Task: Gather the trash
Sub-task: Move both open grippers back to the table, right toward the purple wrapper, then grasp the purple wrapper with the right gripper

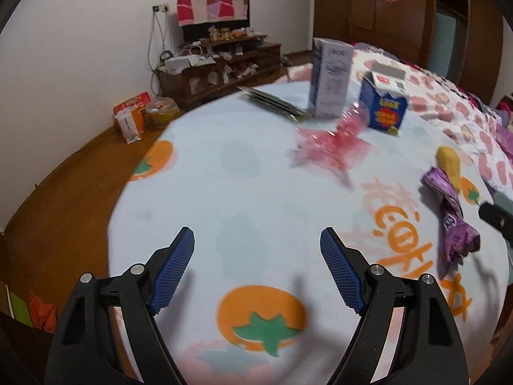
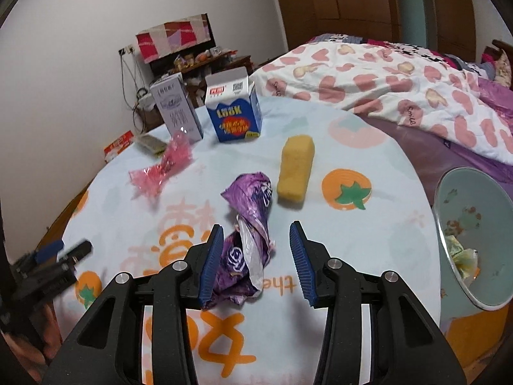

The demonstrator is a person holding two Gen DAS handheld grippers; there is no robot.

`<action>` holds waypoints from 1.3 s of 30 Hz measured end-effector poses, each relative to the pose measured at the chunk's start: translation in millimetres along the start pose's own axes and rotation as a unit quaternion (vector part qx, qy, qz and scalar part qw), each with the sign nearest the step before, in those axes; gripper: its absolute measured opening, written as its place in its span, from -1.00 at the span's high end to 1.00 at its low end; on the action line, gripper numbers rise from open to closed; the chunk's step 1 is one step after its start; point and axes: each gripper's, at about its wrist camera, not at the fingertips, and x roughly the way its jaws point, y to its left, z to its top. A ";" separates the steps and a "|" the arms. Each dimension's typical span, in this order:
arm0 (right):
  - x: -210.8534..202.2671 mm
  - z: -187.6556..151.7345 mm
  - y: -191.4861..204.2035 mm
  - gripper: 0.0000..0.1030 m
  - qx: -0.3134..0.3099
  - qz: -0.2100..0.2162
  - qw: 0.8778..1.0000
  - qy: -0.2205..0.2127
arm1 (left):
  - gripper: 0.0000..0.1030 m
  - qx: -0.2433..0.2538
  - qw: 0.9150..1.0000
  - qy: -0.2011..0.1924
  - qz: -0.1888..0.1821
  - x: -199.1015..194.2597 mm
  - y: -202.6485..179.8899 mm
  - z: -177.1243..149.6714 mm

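A crumpled purple wrapper lies on the round table, its near end between the fingers of my right gripper, which is open around it. It also shows in the left wrist view. A crumpled pink wrapper lies further left, seen blurred in the left wrist view. A light green bin with crumpled trash inside stands at the table's right edge. My left gripper is open and empty over bare tablecloth.
A yellow sponge, a blue carton, a tall grey-white box and a flat dark packet sit on the table. A bed with a heart-print quilt lies to the right. A cluttered wooden cabinet stands by the wall.
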 end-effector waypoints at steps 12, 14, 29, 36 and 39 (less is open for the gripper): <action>-20.8 -21.8 -43.4 0.30 0.054 -0.020 0.998 0.002 | -0.55 0.001 1.000 0.008 -0.012 6.3 6.4 -6.9; -24.4 -25.0 -50.3 0.33 0.066 -0.019 0.998 -0.003 | -0.55 -0.001 1.000 0.007 -0.014 4.8 7.9 -8.9; 0.6 -4.8 -39.8 0.33 0.068 0.039 0.997 0.018 | -0.63 0.005 1.000 -0.005 0.014 0.9 18.0 1.8; 5.2 -1.9 -30.6 0.33 0.066 0.054 0.996 0.024 | -0.63 -0.011 0.999 -0.007 0.029 -2.7 33.4 3.4; 14.0 2.8 -26.1 0.33 0.068 0.063 0.995 0.032 | -0.63 -0.027 0.999 -0.013 0.034 -6.8 43.6 6.7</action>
